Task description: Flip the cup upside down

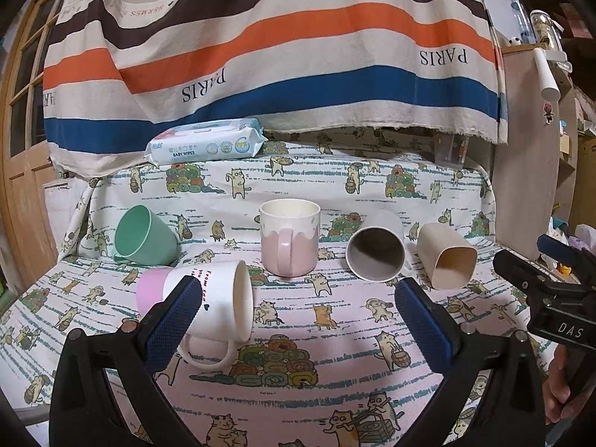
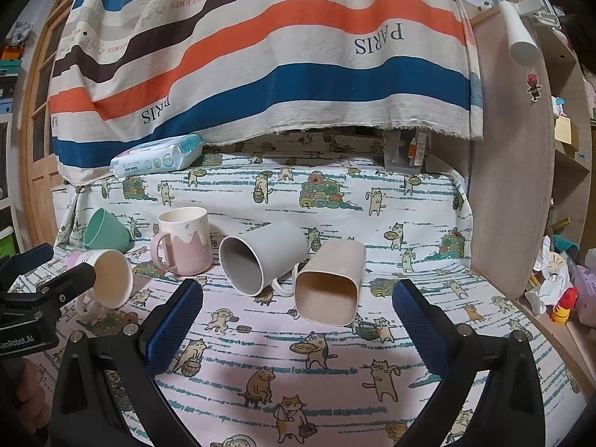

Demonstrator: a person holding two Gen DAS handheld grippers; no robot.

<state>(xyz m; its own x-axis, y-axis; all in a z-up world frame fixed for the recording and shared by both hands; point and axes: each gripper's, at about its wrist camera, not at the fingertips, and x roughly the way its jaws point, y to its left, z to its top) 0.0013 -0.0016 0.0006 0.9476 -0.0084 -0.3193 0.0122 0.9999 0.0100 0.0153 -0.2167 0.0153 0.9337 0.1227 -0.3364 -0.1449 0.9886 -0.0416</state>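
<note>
Several cups sit on the cat-print cloth. A pink drip mug (image 1: 289, 238) (image 2: 184, 240) stands upright. A white and pink mug (image 1: 218, 301) (image 2: 108, 279), a green cup (image 1: 145, 235) (image 2: 106, 229), a grey mug (image 1: 376, 249) (image 2: 257, 257) and a beige square cup (image 1: 449, 257) (image 2: 333, 283) lie on their sides. My left gripper (image 1: 298, 298) is open and empty, its left finger just in front of the white and pink mug. My right gripper (image 2: 298, 298) is open and empty, just short of the beige cup and grey mug.
A baby wipes pack (image 1: 206, 141) (image 2: 158, 156) lies at the back by the hanging striped cloth (image 1: 260, 44). A clear box (image 2: 408, 152) stands at the back right. A wooden panel (image 2: 510, 186) and cluttered shelves border the right side.
</note>
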